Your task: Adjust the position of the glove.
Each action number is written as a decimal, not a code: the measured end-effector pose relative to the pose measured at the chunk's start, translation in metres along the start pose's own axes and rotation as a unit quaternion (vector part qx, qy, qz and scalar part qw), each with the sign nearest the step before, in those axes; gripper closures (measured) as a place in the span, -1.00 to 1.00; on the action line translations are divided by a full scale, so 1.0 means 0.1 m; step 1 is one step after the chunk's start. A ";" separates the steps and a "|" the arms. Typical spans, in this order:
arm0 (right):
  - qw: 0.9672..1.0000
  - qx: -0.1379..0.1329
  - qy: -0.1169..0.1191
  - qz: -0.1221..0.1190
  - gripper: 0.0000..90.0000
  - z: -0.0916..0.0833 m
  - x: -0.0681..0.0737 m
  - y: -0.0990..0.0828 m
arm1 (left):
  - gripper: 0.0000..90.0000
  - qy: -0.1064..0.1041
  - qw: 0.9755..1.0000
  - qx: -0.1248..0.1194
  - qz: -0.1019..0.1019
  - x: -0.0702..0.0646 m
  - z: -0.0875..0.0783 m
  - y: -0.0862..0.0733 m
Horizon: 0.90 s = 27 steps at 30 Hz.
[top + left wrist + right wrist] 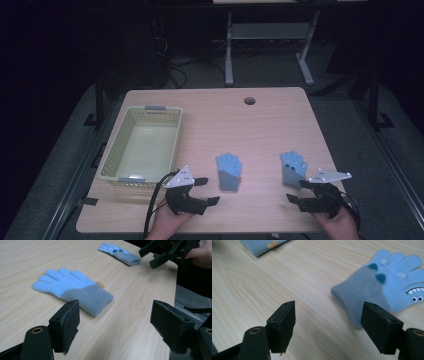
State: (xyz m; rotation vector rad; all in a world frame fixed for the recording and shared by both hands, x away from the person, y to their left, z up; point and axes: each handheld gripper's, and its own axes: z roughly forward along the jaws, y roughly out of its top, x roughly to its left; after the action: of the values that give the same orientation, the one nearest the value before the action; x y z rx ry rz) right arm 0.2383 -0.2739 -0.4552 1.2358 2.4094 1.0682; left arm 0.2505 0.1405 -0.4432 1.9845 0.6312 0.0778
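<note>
Two small knitted gloves, light blue at the fingers and grey-blue at the ribbed cuff, are laid flat on the pale wooden table (270, 115), and neither has been picked up. The nearer-to-basket glove (229, 171) lies to the right of the pale yellow-green perforated plastic basket (116, 150), well apart from it; the second glove (293, 168) lies farther right again, the two kept apart by bare tabletop. Nothing is seen inside the basket, so the work is judged to be at its very start: if the gloves are meant for the basket, both grasps and both transfers are left to be done.

The first glove is shown with a plain back and a small orange mark at the cuff edge. The second carries a cartoon face with teeth and eyes, plus dark blue patches near the knuckles. Both look soft and limp, so some sagging is to be expected when lifted.

The left gripper (206, 190) is held just right of the basket's near corner, its jaws spread wide and empty, the first glove's cuff just ahead. The right gripper (294, 198) is held below the second glove, jaws likewise parted, nothing gripped
</note>
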 end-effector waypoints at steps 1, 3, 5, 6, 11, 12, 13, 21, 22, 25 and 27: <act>1.000 0.001 0.000 0.004 -0.39 0.00 0.00 0.00 | -0.48 -0.002 1.000 0.000 0.001 0.00 0.01 0.00; 1.000 -0.002 0.001 0.005 -0.39 -0.02 -0.01 -0.01 | -0.48 -0.005 1.000 0.002 -0.002 0.01 0.01 0.00; 1.000 -0.005 0.001 0.007 -0.39 -0.02 -0.02 -0.02 | -0.48 -0.009 1.000 -0.001 -0.006 0.02 0.01 0.00; 1.000 -0.003 0.003 0.012 -0.39 -0.03 -0.02 -0.02 | -0.48 -0.008 1.000 -0.002 -0.008 0.02 0.01 0.00; 1.000 -0.009 0.002 0.012 -0.39 -0.03 -0.03 0.02 | -0.49 -0.010 1.000 -0.006 -0.004 0.01 -0.02 0.01; 1.000 -0.009 0.003 0.016 -0.39 -0.03 -0.03 0.03 | -0.49 -0.009 1.000 -0.007 -0.004 0.01 -0.02 0.01; 1.000 -0.011 0.005 0.012 -0.39 -0.03 -0.03 0.05 | -0.49 -0.009 1.000 -0.006 -0.004 0.00 -0.02 0.01; 1.000 -0.007 0.004 0.002 -0.39 -0.04 -0.10 0.21 | -0.49 -0.005 1.000 -0.008 -0.003 0.00 -0.03 0.01; 1.000 -0.006 0.005 0.003 -0.39 -0.04 -0.12 0.23 | -0.49 -0.005 1.000 -0.010 -0.005 0.01 -0.05 0.02; 1.000 0.000 0.007 0.006 -0.39 -0.05 -0.13 0.31 | -0.49 -0.002 1.000 -0.018 -0.003 0.01 -0.07 0.03; 1.000 0.002 0.000 -0.001 -0.37 -0.06 -0.15 0.37 | -0.49 -0.003 1.000 -0.018 -0.004 0.02 -0.07 0.04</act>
State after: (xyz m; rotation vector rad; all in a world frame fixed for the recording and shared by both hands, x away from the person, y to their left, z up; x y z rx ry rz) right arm 0.2669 -0.2747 -0.4265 1.2334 2.4151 1.0628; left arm 0.2514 0.1462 -0.4370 1.9473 0.6300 0.0770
